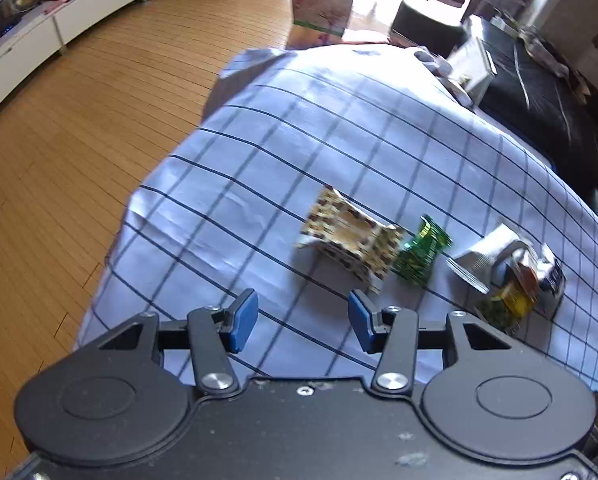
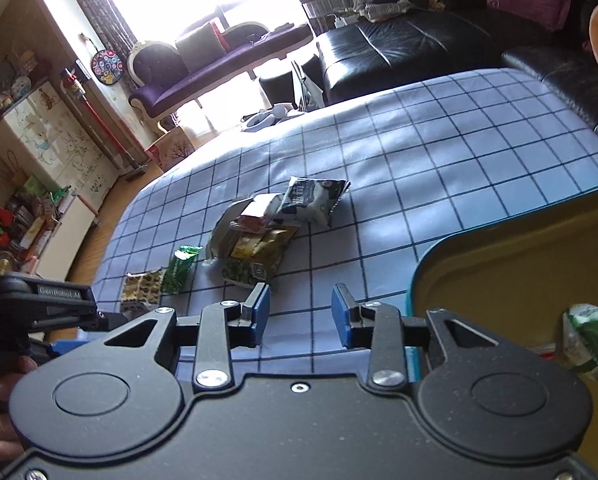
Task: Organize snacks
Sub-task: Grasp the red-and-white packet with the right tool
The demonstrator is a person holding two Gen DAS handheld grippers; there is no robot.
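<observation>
Snack packets lie on a blue checked tablecloth (image 1: 259, 168). In the left wrist view a yellow patterned packet (image 1: 353, 238) lies just ahead of my open, empty left gripper (image 1: 303, 320), with a green packet (image 1: 421, 254) and a pile of packets (image 1: 511, 276) to its right. In the right wrist view my right gripper (image 2: 301, 314) is open and empty above the cloth; the pile (image 2: 267, 232), a black-and-white packet (image 2: 313, 200), the green packet (image 2: 181, 270) and the yellow patterned packet (image 2: 143, 290) lie ahead. A yellow tray with a blue rim (image 2: 519, 280) at the right holds a green-white packet (image 2: 591, 340).
The left gripper's body (image 2: 39, 300) shows at the left of the right wrist view. A black leather sofa (image 2: 399, 48) stands beyond the table. Wooden floor (image 1: 79, 140) and white cabinets (image 1: 39, 40) lie to the left. A box (image 1: 319, 16) stands past the far edge.
</observation>
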